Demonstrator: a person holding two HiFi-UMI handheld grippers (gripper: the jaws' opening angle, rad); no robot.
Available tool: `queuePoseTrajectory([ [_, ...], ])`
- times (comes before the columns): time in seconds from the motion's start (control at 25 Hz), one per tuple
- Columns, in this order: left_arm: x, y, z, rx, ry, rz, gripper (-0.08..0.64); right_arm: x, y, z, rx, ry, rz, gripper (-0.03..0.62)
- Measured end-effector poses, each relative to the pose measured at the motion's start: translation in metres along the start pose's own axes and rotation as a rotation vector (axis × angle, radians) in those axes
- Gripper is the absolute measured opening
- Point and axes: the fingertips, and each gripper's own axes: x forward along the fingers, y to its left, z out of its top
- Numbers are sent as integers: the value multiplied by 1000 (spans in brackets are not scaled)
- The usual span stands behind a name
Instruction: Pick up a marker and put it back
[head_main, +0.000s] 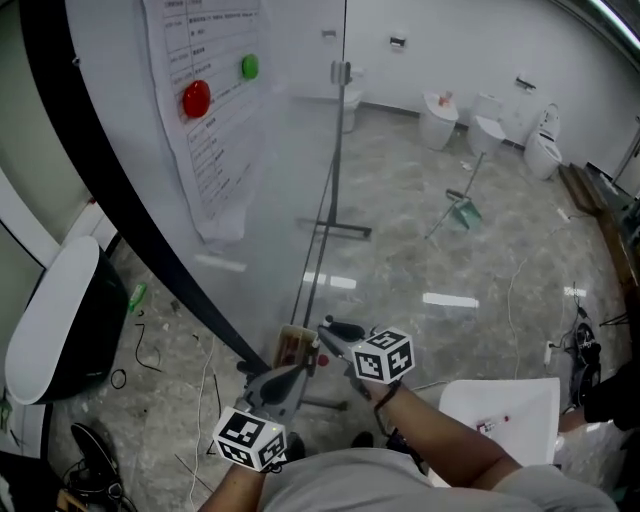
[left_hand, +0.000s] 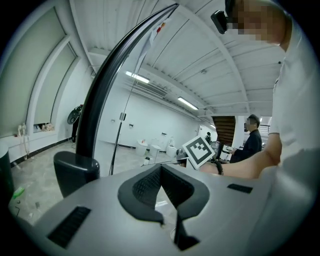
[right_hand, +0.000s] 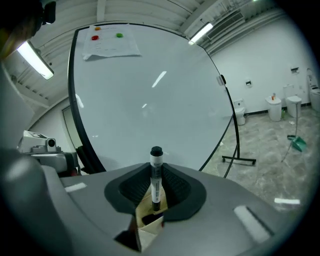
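A marker (right_hand: 156, 175) with a white body and a black cap stands upright between the jaws of my right gripper (right_hand: 156, 181), which is shut on it. Right below it sits an open brown cardboard box (right_hand: 148, 221), also seen in the head view as the box (head_main: 290, 346) at the foot of the whiteboard (head_main: 270, 190). In the head view the right gripper (head_main: 331, 336) hangs just right of that box. My left gripper (head_main: 303, 370) is a little nearer to me. Its pads meet at the tips with nothing between them, as the left gripper (left_hand: 161, 171) view shows.
A printed sheet (head_main: 205, 120) with a red magnet (head_main: 196, 98) and a green magnet (head_main: 249, 67) hangs on the board. The board's black stand (head_main: 335, 229) rests on the grey floor. A white seat (head_main: 52, 315) is at left, a white stool (head_main: 503, 415) at lower right.
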Motion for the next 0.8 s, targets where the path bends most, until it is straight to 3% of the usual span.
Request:
queuePoseTrajectory([
  [0.36,4,2,-11,-32,15,17,2,35,-16,-43,91,92,35,69],
  [0.8,3,7,-20,-60,28,34,2,45,-35,-61,142,120,-2,90],
])
